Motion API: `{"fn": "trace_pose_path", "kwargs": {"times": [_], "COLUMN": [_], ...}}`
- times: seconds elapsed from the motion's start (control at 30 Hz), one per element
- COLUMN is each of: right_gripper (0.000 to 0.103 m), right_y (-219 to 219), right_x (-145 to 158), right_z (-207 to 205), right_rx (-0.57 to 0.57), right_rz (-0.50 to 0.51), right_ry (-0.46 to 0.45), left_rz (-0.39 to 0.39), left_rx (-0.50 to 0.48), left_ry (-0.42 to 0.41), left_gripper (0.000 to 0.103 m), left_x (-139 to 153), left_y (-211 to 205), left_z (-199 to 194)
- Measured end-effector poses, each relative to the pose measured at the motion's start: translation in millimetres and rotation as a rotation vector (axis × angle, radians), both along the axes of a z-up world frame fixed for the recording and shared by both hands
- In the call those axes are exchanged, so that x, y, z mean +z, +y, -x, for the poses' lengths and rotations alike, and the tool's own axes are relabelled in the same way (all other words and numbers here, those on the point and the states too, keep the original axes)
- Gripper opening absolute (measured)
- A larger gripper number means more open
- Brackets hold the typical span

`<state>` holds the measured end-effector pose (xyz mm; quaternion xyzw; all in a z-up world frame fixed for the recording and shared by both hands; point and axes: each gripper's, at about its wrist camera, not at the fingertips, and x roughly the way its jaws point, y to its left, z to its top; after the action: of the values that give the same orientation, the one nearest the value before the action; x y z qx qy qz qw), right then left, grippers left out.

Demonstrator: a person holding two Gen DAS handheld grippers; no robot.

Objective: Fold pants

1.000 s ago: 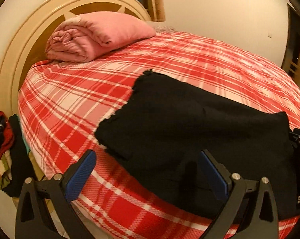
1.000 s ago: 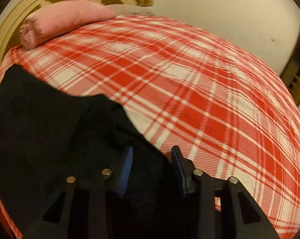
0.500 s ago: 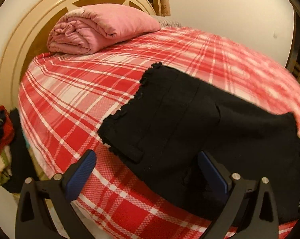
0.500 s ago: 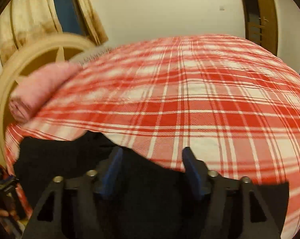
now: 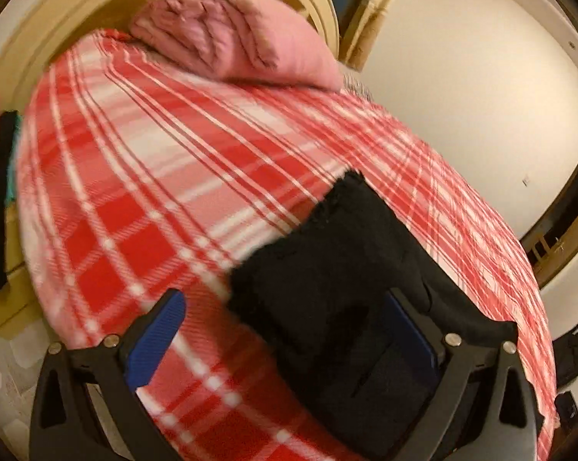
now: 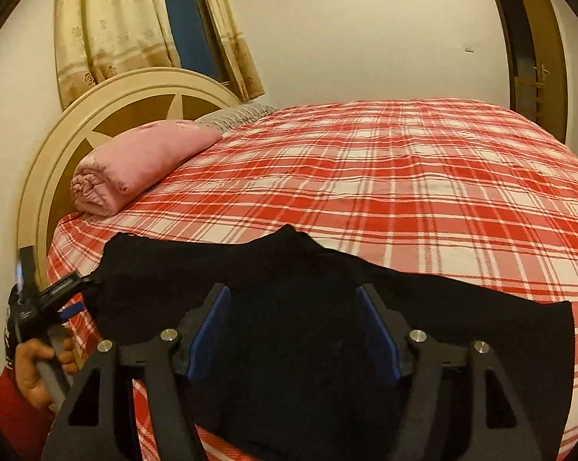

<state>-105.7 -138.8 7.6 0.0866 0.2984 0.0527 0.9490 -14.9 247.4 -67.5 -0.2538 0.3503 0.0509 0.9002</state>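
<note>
Black fabric pants [image 6: 327, 307], folded into a flat dark pile, lie on the near edge of the red-and-white plaid bedspread [image 6: 404, 176], well apart from the rolled pink blanket [image 6: 135, 161] by the cream round wooden headboard [image 6: 58, 146]. Right gripper [image 6: 293, 330] hangs over the pants, blue pads apart, jaws have just been opening, nothing pinched between them, only cloth below. Left gripper [image 5: 289, 330] spread wide, jaws just closing a little, one blue pad over the plaid, the other over the pants' edge, gripping nothing. View blurred there. Person's hand [image 6: 39, 368] with red sleeve [image 6: 16, 415] holds the left tool's handle at the bed's corner.
</note>
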Motion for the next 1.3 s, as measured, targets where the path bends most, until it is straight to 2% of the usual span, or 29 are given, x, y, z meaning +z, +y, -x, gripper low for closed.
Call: {"fn": "trace_pose_path", "kwargs": {"times": [0.03,0.07,0.3,0.37,0.43,0.5,0.63,0.73,0.87,0.93,1.03,1.17,1.3], "right_gripper": [0.069,0.069,0.069,0.069,0.069,0.069,0.069,0.069,0.069,0.069,0.069,0.069,0.069], "right_y": [-0.2,-0.4,-9.0,-13.8,-24.9,-42.7,-83.6,-117.1,-162.6,-182.7,-205.7,-225.0,-241.9], "right_x": [-0.7,-1.3,-2.5,-2.4,-1.3,1.0,6.4,8.8,9.3,9.8,10.8,10.5,6.6], "right_z": [0.3,0.8,3.9,5.4,8.7,15.9,40.2,64.0,94.4,111.2,135.3,162.2,171.8], "right_rx": [-0.003,-0.008,-0.041,-0.066,-0.109,-0.167,-0.291,-0.393,-0.519,-0.574,-0.634,-0.687,-0.716], "right_rz": [-0.004,-0.005,-0.029,-0.031,-0.042,-0.067,-0.092,-0.090,-0.109,-0.126,-0.129,-0.131,-0.177], "right_ry": [0.003,0.006,0.011,0.009,0.008,0.002,-0.019,-0.032,-0.042,-0.049,-0.062,-0.073,-0.057], "left_rz": [0.036,0.064,0.087,0.095,0.112,0.159,0.099,0.026,-0.064,-0.121,-0.161,-0.227,-0.256], "left_rx": [-0.006,-0.014,0.020,0.028,0.009,-0.029,-0.038,-0.088,-0.246,-0.366,-0.539,-0.733,-0.919], "left_ry": [0.016,0.026,0.019,0.021,0.008,-0.018,-0.063,-0.142,-0.289,-0.372,-0.456,-0.524,-0.511], "left_gripper": [0.090,0.088,0.075,0.064,0.040,0.030,0.027,0.026,0.026,0.025,0.025,0.025,0.025], "left_x": [-4.4,-7.3,-10.2,-10.6,-9.2,-8.2,9.3,37.4,89.2,114.8,135.3,136.0,111.3], "left_y": [-4.1,-5.9,-13.3,-10.5,-8.0,-5.3,-18.6,-40.6,-92.9,-136.6,-198.7,-281.3,-354.1], "left_z": [-4.0,-5.1,0.1,-2.2,-3.8,-1.5,2.8,10.7,23.7,34.0,48.1,67.7,90.1]}}
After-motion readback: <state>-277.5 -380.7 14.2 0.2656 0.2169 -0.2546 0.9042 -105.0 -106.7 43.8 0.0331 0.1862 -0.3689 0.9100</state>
